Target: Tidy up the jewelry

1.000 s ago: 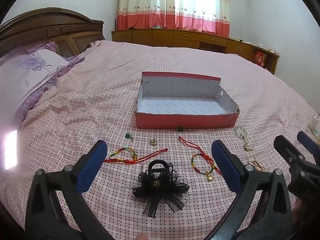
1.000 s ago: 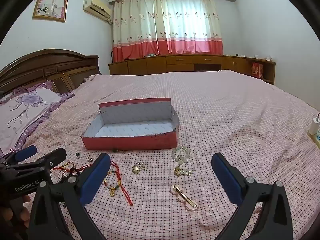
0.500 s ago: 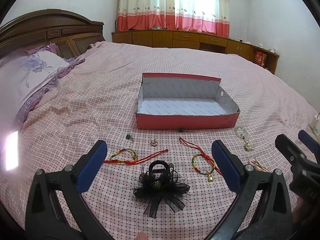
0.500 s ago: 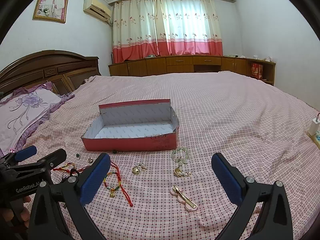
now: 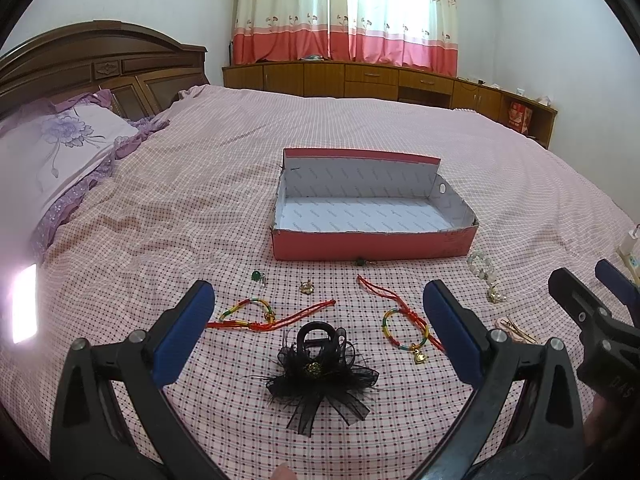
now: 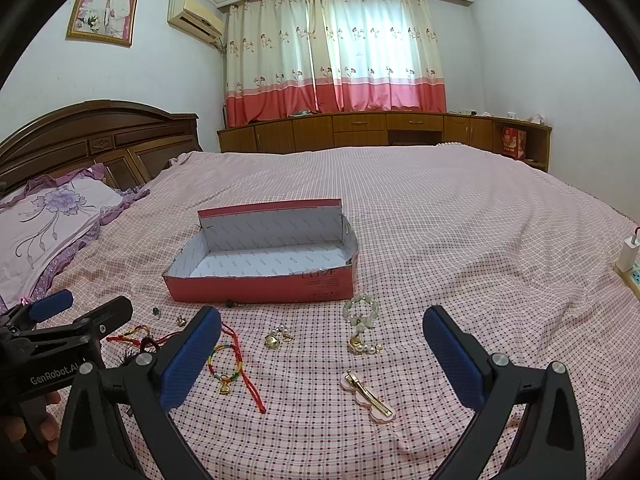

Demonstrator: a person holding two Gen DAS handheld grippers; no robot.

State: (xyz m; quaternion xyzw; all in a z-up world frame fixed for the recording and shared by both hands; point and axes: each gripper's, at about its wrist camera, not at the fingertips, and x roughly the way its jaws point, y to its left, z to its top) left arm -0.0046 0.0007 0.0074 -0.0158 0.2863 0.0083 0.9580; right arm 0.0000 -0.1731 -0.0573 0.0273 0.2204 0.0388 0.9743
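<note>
An open red box (image 5: 372, 243) with a white inside lies on the bed; it also shows in the right wrist view (image 6: 260, 290). In front of it lie a black hair clip with a bow (image 5: 318, 372), red-cord bracelets (image 5: 276, 318) (image 5: 404, 322), small rings (image 5: 307, 287), a bead bracelet (image 6: 360, 312) and a pink hair pin (image 6: 368, 394). My left gripper (image 5: 318, 336) is open and empty, just above the black clip. My right gripper (image 6: 320, 360) is open and empty, above the pin and beads.
The pink checked bedspread (image 6: 460, 240) covers the whole bed. A purple flowered pillow (image 5: 60, 148) and a wooden headboard (image 5: 100, 64) are at the left. A white charger on a power strip (image 6: 628, 256) lies at the right edge. Wooden cabinets (image 6: 380, 128) line the far wall.
Both grippers have held almost still, open and empty. The views have shifted only slightly. No item has moved.
</note>
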